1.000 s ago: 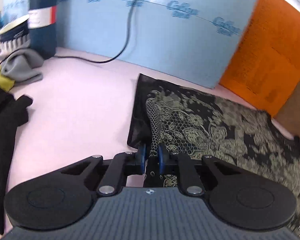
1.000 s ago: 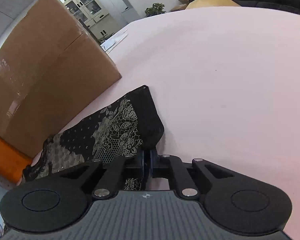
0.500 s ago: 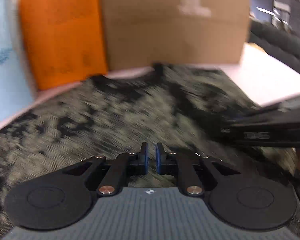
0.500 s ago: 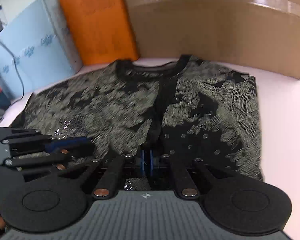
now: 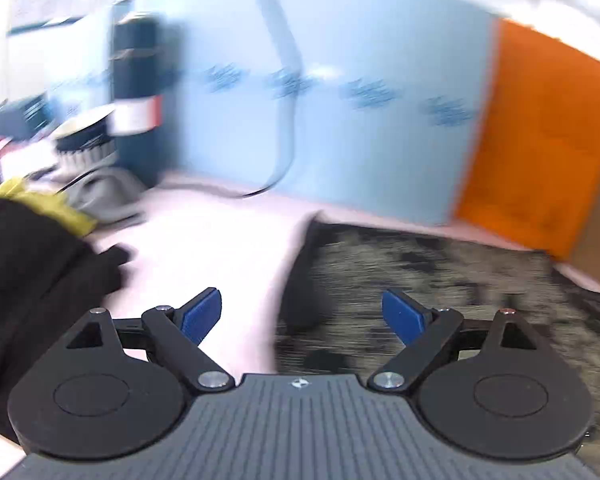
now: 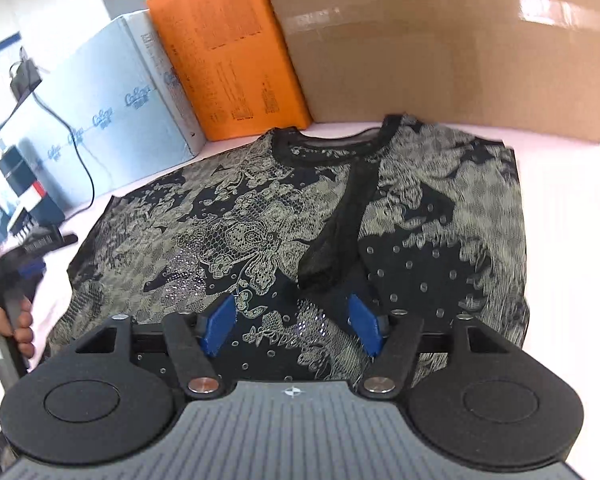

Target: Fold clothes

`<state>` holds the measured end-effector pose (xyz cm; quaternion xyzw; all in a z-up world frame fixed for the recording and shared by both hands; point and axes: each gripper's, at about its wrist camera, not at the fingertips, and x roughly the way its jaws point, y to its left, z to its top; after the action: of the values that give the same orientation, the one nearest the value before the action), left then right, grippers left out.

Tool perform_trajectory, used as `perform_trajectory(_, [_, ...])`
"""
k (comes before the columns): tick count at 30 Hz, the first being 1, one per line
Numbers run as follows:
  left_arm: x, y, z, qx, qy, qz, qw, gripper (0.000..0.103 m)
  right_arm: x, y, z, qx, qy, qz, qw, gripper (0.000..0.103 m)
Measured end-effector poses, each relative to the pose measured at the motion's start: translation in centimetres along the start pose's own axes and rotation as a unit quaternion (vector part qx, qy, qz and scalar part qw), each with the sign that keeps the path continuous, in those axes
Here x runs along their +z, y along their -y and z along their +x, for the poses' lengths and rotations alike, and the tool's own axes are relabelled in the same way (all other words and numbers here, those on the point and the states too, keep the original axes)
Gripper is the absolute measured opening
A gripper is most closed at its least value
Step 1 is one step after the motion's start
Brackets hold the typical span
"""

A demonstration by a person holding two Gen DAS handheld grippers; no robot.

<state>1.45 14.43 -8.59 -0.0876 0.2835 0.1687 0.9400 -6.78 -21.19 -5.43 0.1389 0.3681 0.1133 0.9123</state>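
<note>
Black patterned shirt (image 6: pixel 300 216) lies flat on the pink table (image 6: pixel 560 216), its right side folded inward.
Left gripper (image 5: pixel 302 314) and right gripper (image 6: pixel 294 326) hover above it, jaws opening, gripping nothing.

Office or storeroom: stacked cardboard box (image 6: pixel 440 48), blue cartons (image 6: pixel 112 120), cable (image 6: pixel 76 148).
</note>
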Motion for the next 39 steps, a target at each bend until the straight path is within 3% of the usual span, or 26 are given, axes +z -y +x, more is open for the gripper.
perform_trajectory(1, [-0.1, -0.2, 0.8, -0.006, -0.01, 0.014, 0.9998, 0.081, 0.0, 0.1, 0.1, -0.004, 0.001, 0.006, 1.0, 0.066])
perform_trajectory(2, [-0.1, -0.3, 1.4, -0.025, -0.015, 0.028, 0.9992, 0.069, 0.0, 0.2, 0.1, -0.011, 0.003, 0.011, 1.0, 0.068])
perform_trajectory(3, [-0.1, -0.2, 1.8, -0.047, -0.022, 0.039, 0.9979, 0.03, 0.1, 0.4, 0.2, -0.018, 0.005, 0.015, 1.0, 0.069])
perform_trajectory(4, [0.0, 0.1, 1.9, -0.059, -0.027, 0.043, 0.997, 0.005, 0.1, 0.5, 0.3, -0.025, 0.007, 0.019, 0.999, 0.071])
perform_trajectory(7, [0.5, 2.2, 0.9, -0.1, -0.004, 0.058, 0.9933, 0.006, 0.1, 1.2, 0.4, -0.042, 0.014, 0.032, 0.999, 0.071])
perform_trajectory(9, [1.1, 5.9, -0.6, -0.156, 0.019, 0.106, 0.9819, 0.006, 0.0, 1.5, 0.4, -0.05, 0.018, 0.044, 0.998, 0.071])
perform_trajectory(10, [1.1, 8.1, -1.6, -0.188, 0.029, 0.136, 0.9723, 0.006, -0.1, 1.6, 0.4, -0.051, 0.018, 0.051, 0.997, 0.071])
perform_trajectory(12, [0.1, 12.2, -3.9, -0.257, 0.037, 0.196, 0.9456, 0.006, -0.3, 1.6, 0.4, -0.048, 0.014, 0.061, 0.997, 0.071])
perform_trajectory(15, [-2.5, 16.7, -6.4, -0.314, 0.025, 0.271, 0.9097, 0.006, -0.6, 1.5, 0.1, -0.046, 0.011, 0.067, 0.997, 0.071])
perform_trajectory(17, [-4.5, 18.5, -7.2, -0.329, 0.006, 0.303, 0.8943, 0.006, -0.7, 1.6, -0.4, -0.045, 0.013, 0.07, 0.996, 0.072])
perform_trajectory(19, [-5.9, 19.4, -7.4, -0.33, -0.015, 0.32, 0.8882, 0.007, -0.7, 1.6, -0.9, -0.044, 0.015, 0.073, 0.996, 0.075])
perform_trajectory(22, [-6.5, 19.4, -7.9, -0.326, -0.022, 0.314, 0.8917, 0.016, -0.7, 1.9, -1.7, -0.042, 0.019, 0.077, 0.996, 0.078])
perform_trajectory(25, [-5.9, 18.2, -8.5, -0.331, -0.026, 0.301, 0.8937, 0.051, -0.6, 1.9, -2.4, -0.038, 0.021, 0.079, 0.996, 0.078])
perform_trajectory(27, [-5.5, 16.3, -9.6, -0.329, -0.013, 0.308, 0.8926, 0.069, -0.5, 1.8, -2.8, -0.031, 0.015, 0.076, 0.997, 0.08])
perform_trajectory(30, [-5.0, 13.2, -11.2, -0.32, 0.005, 0.318, 0.8925, 0.078, -0.4, 1.4, -3.5, -0.02, 0.004, 0.066, 0.998, 0.081])
perform_trajectory(33, [-4.5, 8.4, -12.7, -0.284, -0.005, 0.3, 0.9107, 0.08, -0.7, 1.1, -4.8, -0.007, 0.003, 0.072, 0.997, 0.084])
perform_trajectory(39, [-5.4, -1.3, -14.1, -0.239, -0.089, 0.195, 0.9471, 0.082, -2.9, 1.3, -9.2, 0.025, 0.025, 0.122, 0.992, 0.085])
